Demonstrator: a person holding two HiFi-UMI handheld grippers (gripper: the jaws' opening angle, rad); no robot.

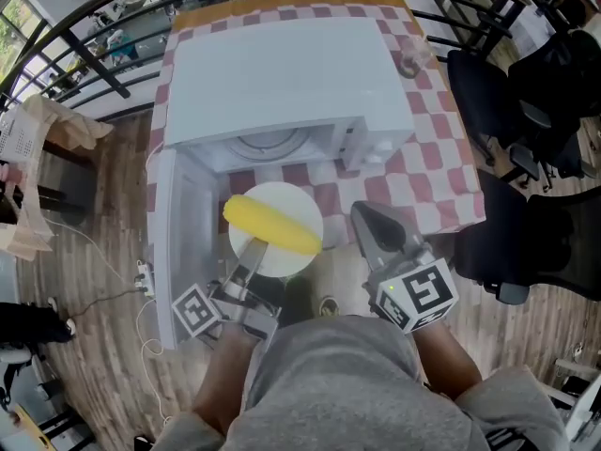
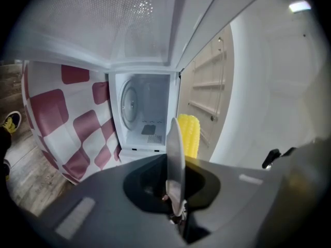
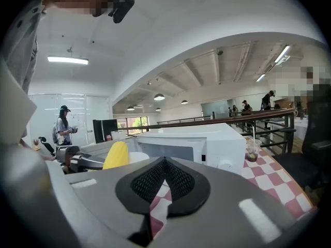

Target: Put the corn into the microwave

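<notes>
A yellow corn cob (image 1: 272,225) lies on a round white plate (image 1: 282,259) in front of the white microwave (image 1: 282,83). The microwave's door (image 1: 183,252) hangs open to the left. My left gripper (image 1: 255,248) is shut on the plate's near rim. In the left gripper view the plate (image 2: 175,154) runs edge-on between the jaws, the corn (image 2: 189,134) sits beyond it, and the empty cavity with its turntable (image 2: 140,110) is ahead. My right gripper (image 1: 362,214) is to the right of the plate, shut with nothing in it (image 3: 165,163). From there the corn (image 3: 116,155) shows at the left.
The microwave stands on a red-and-white checkered table (image 1: 441,148), with a plastic cup (image 1: 410,61) at the back right. Black office chairs (image 1: 498,101) stand to the right, and a railing runs behind the table. A person (image 3: 63,125) stands far off.
</notes>
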